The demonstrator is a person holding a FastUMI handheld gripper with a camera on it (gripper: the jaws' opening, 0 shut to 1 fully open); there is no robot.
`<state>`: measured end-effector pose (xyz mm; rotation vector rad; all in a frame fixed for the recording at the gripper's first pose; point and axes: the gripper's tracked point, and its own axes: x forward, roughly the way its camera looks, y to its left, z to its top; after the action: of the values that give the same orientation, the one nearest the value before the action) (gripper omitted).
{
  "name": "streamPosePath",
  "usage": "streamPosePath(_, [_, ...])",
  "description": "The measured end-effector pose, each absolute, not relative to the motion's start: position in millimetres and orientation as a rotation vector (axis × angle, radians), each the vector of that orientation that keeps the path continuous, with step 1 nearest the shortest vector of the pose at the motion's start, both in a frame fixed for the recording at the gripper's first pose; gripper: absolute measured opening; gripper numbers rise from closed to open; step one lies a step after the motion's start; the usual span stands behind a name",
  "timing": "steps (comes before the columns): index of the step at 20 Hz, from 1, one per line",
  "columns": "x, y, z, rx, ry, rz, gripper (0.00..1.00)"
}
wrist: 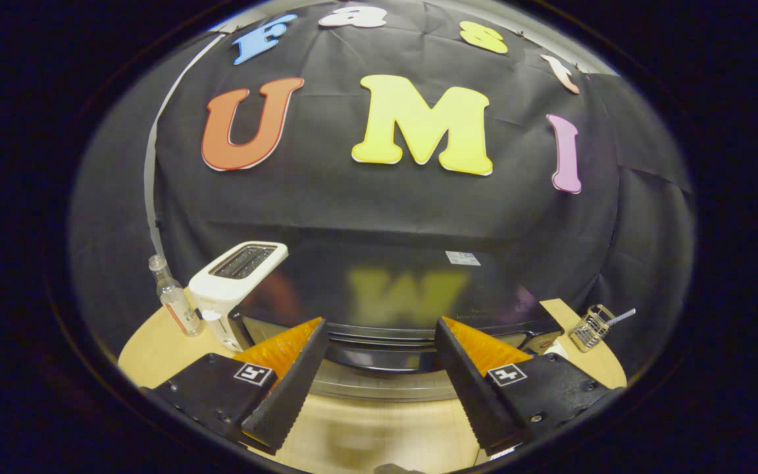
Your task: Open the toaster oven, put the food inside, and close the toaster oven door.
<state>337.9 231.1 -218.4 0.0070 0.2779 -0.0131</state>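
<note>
A black toaster oven (392, 289) with a glossy top stands on the round wooden table (149, 349) right in front of me. Its dark door handle (379, 359) runs across the front, with a silvery strip of the door (385, 390) just below it. My gripper (380, 326) is open, fingers spread wide. The handle and the oven's front top edge lie between the fingers, and neither finger touches them. Whether the door is fully shut I cannot tell from this angle.
A white pop-up toaster (241, 276) stands against the oven's left side, with a small clear bottle (172, 299) further left. A little wire basket (589, 326) with a handle sits at the oven's right. Bare tabletop lies below the fingers.
</note>
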Motion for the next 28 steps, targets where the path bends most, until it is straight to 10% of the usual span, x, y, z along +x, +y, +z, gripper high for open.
streamPosePath(28, [212, 241, -301, -0.045, 0.445, 0.022, 1.00])
